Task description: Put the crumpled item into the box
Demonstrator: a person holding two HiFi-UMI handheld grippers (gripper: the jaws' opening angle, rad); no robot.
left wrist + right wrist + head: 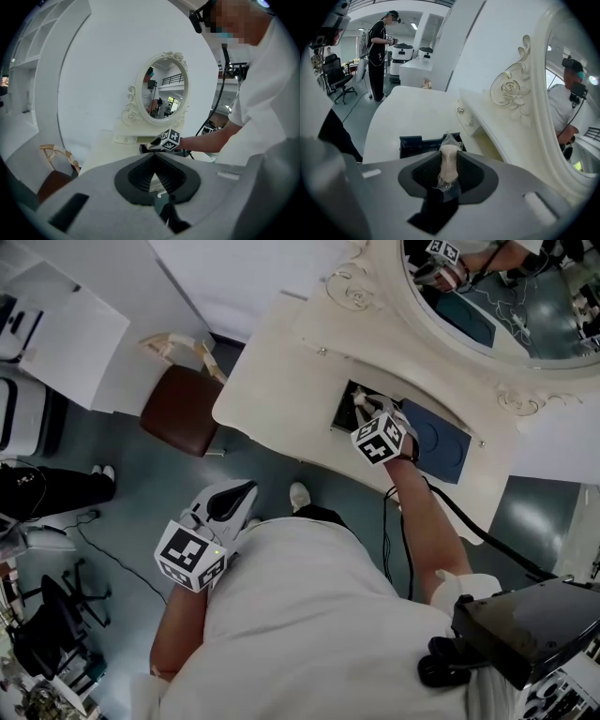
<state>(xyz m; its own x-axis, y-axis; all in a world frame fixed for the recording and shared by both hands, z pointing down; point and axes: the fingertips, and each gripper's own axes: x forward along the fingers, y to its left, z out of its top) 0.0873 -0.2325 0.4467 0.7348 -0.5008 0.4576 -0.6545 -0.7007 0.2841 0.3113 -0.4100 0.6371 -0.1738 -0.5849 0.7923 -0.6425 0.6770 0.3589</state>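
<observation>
A pale crumpled item in clear plastic is pinched between the jaws of my right gripper, which is shut on it. The open black box lies just beyond the jaw tips on the cream dressing table. In the head view the right gripper hangs over the box at its right side. My left gripper is held low by my waist, far from the table, jaws together and empty. In the left gripper view its tips meet.
An oval mirror in a carved frame stands at the back of the table, with a blue mat beside the box. A brown stool sits left of the table. A person in black and an office chair are across the room.
</observation>
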